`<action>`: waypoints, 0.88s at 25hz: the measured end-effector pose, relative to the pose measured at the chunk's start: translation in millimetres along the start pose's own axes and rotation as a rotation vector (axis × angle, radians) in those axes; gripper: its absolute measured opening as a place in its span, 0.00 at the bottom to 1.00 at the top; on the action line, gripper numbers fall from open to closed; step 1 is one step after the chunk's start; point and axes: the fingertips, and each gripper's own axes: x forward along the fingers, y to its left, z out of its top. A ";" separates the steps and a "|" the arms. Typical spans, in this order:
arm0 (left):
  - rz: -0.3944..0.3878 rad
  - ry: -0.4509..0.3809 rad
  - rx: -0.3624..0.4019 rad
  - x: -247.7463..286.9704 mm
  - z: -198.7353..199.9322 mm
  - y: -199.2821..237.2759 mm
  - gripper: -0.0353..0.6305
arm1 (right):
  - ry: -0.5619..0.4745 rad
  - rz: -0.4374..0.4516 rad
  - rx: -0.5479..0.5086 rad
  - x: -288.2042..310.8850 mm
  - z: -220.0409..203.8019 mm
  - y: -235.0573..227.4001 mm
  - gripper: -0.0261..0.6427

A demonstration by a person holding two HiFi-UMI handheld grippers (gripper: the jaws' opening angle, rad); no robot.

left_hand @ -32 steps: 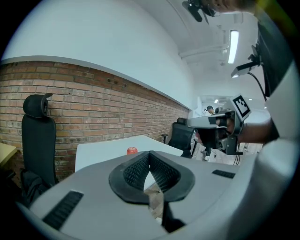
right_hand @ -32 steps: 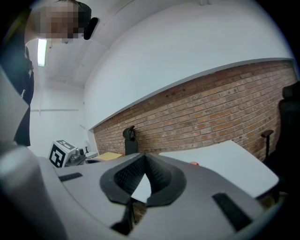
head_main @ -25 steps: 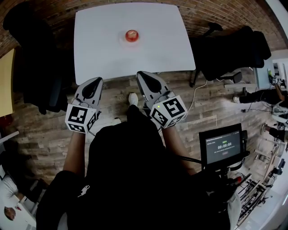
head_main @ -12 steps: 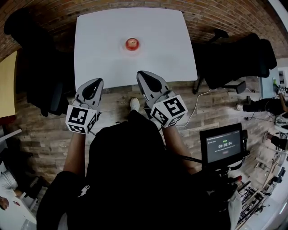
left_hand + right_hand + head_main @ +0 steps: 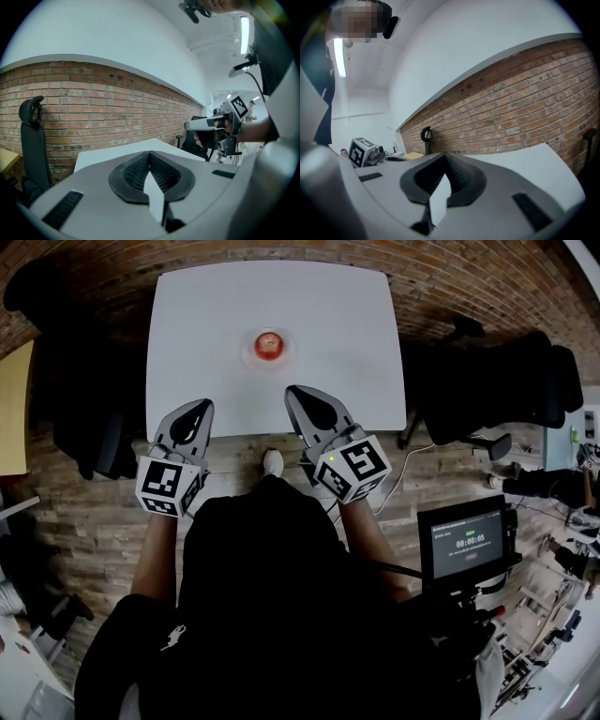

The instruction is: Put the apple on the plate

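A red apple (image 5: 269, 344) rests near the middle of the white table (image 5: 328, 315), with a small round plate rim (image 5: 255, 352) showing around it. Whether the apple lies fully on the plate is too small to tell. My left gripper (image 5: 201, 406) is shut and empty, its tip at the table's near edge, left of the apple. My right gripper (image 5: 296, 393) is also shut and empty, just over the near edge, a little right of the apple. In the left gripper view the jaws (image 5: 150, 153) meet over the tabletop (image 5: 117, 152). The right gripper view shows the same (image 5: 444, 154).
Black office chairs stand left (image 5: 84, 418) and right (image 5: 487, 362) of the table. A screen on a stand (image 5: 466, 542) is at my right. A yellow tabletop (image 5: 11, 409) lies at the far left. A brick wall (image 5: 93, 108) runs behind the table.
The table and apple have drawn nearer in the head view. Both gripper tips, earlier short of the table, now reach its near edge. Both stay shut.
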 end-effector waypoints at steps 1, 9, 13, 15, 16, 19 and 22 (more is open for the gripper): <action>0.008 0.007 -0.006 14.8 1.4 -0.6 0.06 | 0.005 0.007 0.006 2.9 1.1 -15.7 0.04; 0.041 0.038 -0.008 38.6 2.9 -3.5 0.06 | 0.032 0.057 0.004 15.8 2.3 -41.5 0.04; 0.066 0.041 -0.008 40.3 5.7 -0.7 0.06 | 0.033 0.072 0.021 16.9 1.8 -45.1 0.04; 0.076 0.047 -0.013 55.9 5.7 -0.9 0.06 | 0.039 0.081 0.026 20.7 0.7 -62.2 0.04; 0.079 0.051 -0.017 62.7 4.4 -1.6 0.06 | 0.042 0.086 0.025 22.5 0.2 -69.4 0.04; 0.083 0.065 -0.025 65.8 -0.5 -5.0 0.06 | 0.048 0.096 0.018 23.7 -1.2 -73.5 0.04; 0.085 0.067 -0.021 60.7 0.5 -7.6 0.06 | 0.052 0.103 0.019 22.5 -2.2 -69.5 0.04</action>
